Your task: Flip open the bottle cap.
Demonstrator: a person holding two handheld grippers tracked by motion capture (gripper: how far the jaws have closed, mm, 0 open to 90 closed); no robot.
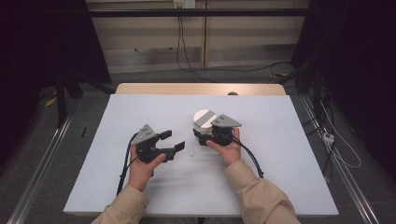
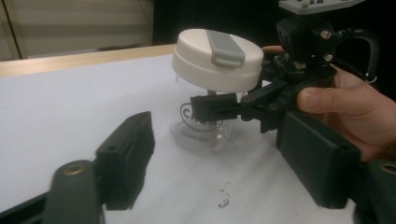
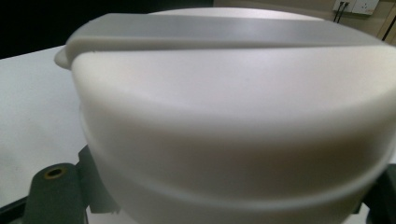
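A clear glass jar (image 2: 200, 128) with printed lettering stands on the white table sheet (image 1: 261, 177), right of centre. It has a white lid (image 1: 203, 116) crossed by a grey strap (image 2: 225, 46). My right gripper (image 1: 203, 131) is shut on the jar just under the lid, one black jaw lying across the glass in the left gripper view. The lid (image 3: 233, 121) looms close in the right gripper view, with a finger (image 3: 53, 193) at its lower left. My left gripper (image 1: 173, 140) is open a short way left of the jar, its jaws pointing at it and holding nothing.
A few black specks (image 2: 224, 198) lie on the sheet between the two grippers. The wooden table edge (image 1: 201, 88) runs along the far side. Cables (image 1: 187, 56) lie on the floor beyond, and metal rails flank the table.
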